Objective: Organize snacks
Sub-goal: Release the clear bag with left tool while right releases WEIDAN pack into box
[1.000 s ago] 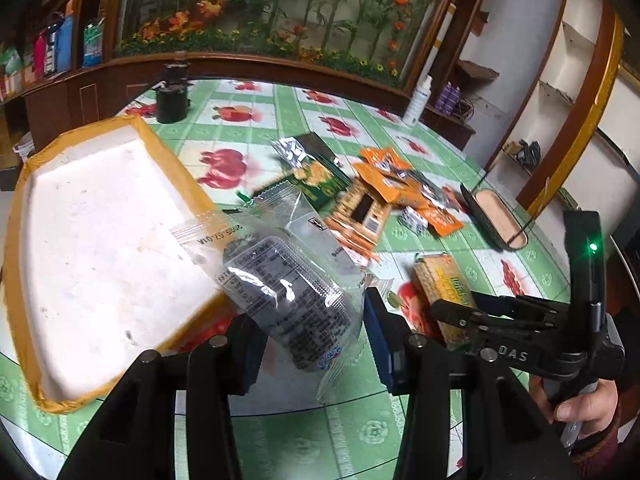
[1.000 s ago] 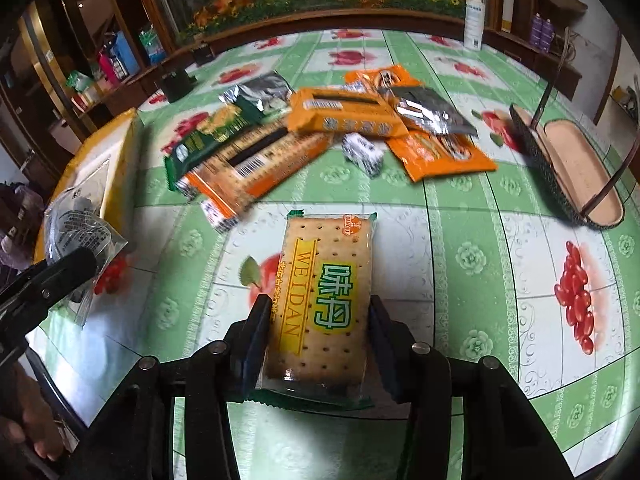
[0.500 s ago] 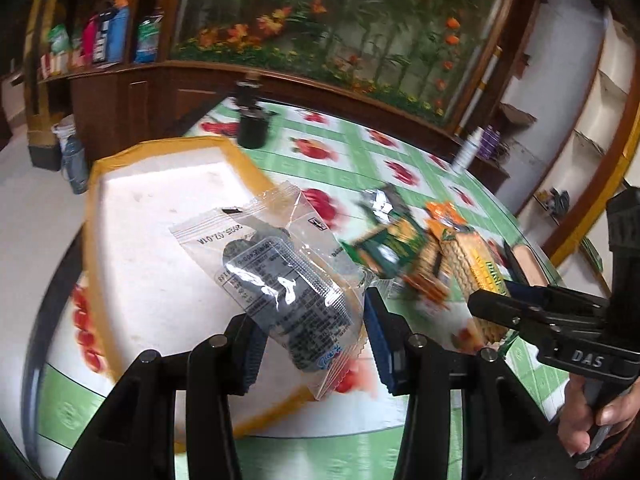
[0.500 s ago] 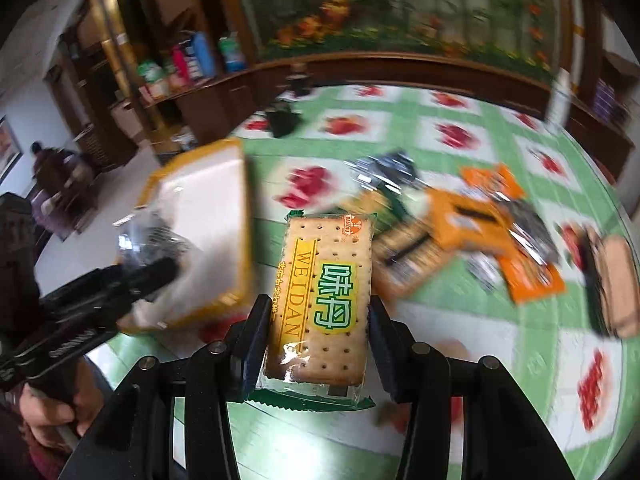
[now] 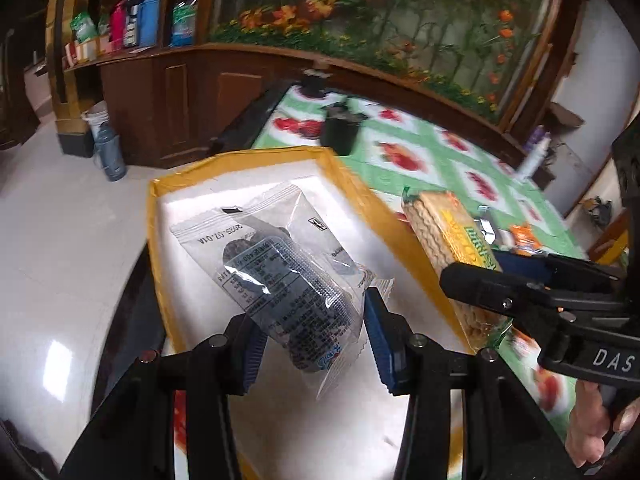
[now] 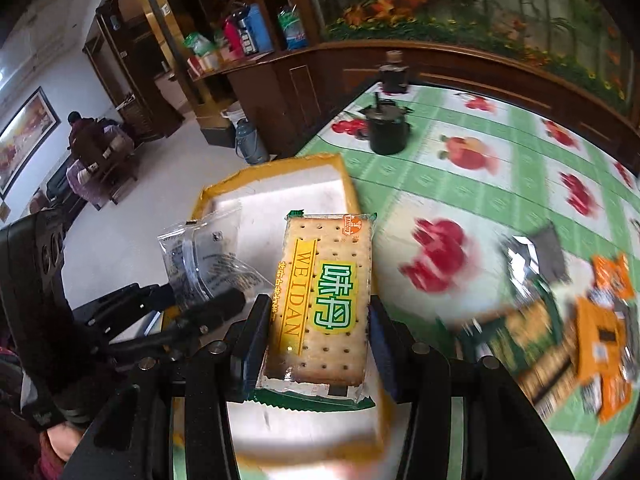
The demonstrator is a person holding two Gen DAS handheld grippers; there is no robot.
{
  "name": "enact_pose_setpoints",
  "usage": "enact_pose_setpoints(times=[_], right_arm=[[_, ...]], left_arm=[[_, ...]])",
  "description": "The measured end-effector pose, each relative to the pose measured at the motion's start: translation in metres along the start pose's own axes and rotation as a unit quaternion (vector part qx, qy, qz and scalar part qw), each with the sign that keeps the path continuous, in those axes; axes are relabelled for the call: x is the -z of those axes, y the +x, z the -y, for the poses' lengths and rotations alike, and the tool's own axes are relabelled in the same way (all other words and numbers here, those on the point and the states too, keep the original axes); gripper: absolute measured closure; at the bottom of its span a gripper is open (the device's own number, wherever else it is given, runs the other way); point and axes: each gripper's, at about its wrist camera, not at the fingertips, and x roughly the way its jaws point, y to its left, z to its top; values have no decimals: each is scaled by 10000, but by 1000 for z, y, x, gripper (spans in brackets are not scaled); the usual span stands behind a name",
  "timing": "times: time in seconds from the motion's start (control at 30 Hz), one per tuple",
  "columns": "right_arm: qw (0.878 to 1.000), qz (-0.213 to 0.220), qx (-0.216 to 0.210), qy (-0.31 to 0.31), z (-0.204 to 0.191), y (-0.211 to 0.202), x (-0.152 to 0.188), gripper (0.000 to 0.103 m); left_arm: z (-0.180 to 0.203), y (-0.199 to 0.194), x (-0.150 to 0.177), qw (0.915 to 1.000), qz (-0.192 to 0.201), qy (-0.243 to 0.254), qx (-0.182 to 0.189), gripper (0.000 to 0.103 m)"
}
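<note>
While the left gripper [image 5: 312, 338] clamps a clear packet [image 5: 280, 280] and the right gripper [image 6: 316, 344] a cracker pack [image 6: 324, 300] above the empty tray [image 5: 192, 184], neither is placed; more snacks [image 6: 576, 328] wait on the desk [image 6: 500, 168]

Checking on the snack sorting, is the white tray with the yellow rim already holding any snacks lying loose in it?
No, the tray shows only bare white floor; the clear packet and the cracker pack are both held above it in grippers.

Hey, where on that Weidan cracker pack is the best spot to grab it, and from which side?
Grip the cracker pack across its two long edges near the bottom end, coming in from that short end, as the right tool does now. It is a flat, stiff rectangle, so pads on the narrow sides hold it straight; the crimped ends would flex.
</note>
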Motion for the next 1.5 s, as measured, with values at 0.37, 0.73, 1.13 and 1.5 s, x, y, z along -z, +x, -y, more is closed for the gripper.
enact_pose_setpoints(times=[0.37,0.73,1.13,1.5], right_arm=[[9992,-371,-72,161,-3,87,-51,52],[9987,-498,88,99,-11,121,-60,52],[9991,-400,79,132,-7,109,-61,48],[9951,-75,172,968,72,40,-34,49]], left_arm=[[-32,48,-24,9984,-486,-172,-209,58],[-24,58,-30,9977,-567,62,-360,57],[-26,53,-31,9980,-531,35,-350,38],[-15,2,-21,9998,-81,72,-163,33]])
